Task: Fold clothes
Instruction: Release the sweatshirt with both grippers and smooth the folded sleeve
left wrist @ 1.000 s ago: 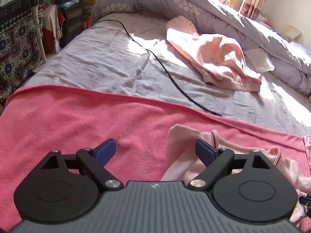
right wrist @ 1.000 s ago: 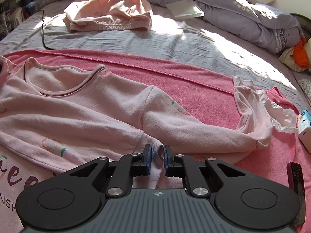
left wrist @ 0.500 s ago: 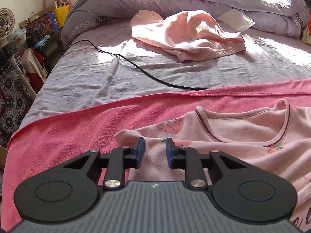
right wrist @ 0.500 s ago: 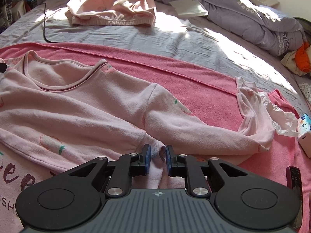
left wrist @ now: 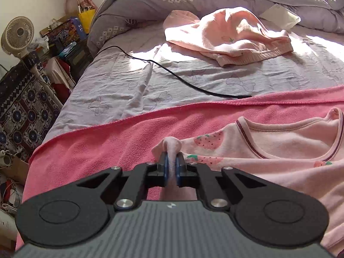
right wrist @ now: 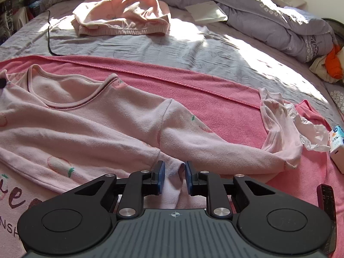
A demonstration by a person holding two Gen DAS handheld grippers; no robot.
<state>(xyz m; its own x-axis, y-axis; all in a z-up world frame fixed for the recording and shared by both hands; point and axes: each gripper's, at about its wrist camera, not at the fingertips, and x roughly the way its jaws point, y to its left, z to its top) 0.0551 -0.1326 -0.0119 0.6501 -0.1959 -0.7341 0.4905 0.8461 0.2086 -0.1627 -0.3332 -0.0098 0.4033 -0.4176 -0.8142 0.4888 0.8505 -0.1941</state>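
A pale pink long-sleeved shirt (right wrist: 96,124) with strawberry prints lies spread on a pink blanket (right wrist: 215,99). Its sleeve (right wrist: 225,148) runs off to the right and bends back at the cuff. In the left wrist view, my left gripper (left wrist: 171,161) is shut on a pinched-up fold of the shirt (left wrist: 279,150) beside the neckline, near the shoulder edge. My right gripper (right wrist: 173,169) sits low over the shirt under the armpit. Its jaws stand a little apart, and a soft ridge of fabric lies loosely between the blue pads.
A second pink garment (left wrist: 232,38) lies crumpled on the grey sheet beyond, by a black cable (left wrist: 182,77). A rolled grey duvet (right wrist: 268,13) lines the far side. At the right are a crumpled tissue (right wrist: 305,129), a small carton (right wrist: 337,148) and a dark phone (right wrist: 325,202). A fan (left wrist: 18,35) stands off the bed's left.
My left gripper swung from bare blanket onto the shirt's shoulder and closed from wide open onto a fold. The right gripper's jaws have widened slightly around the fabric, and that hand stayed put.
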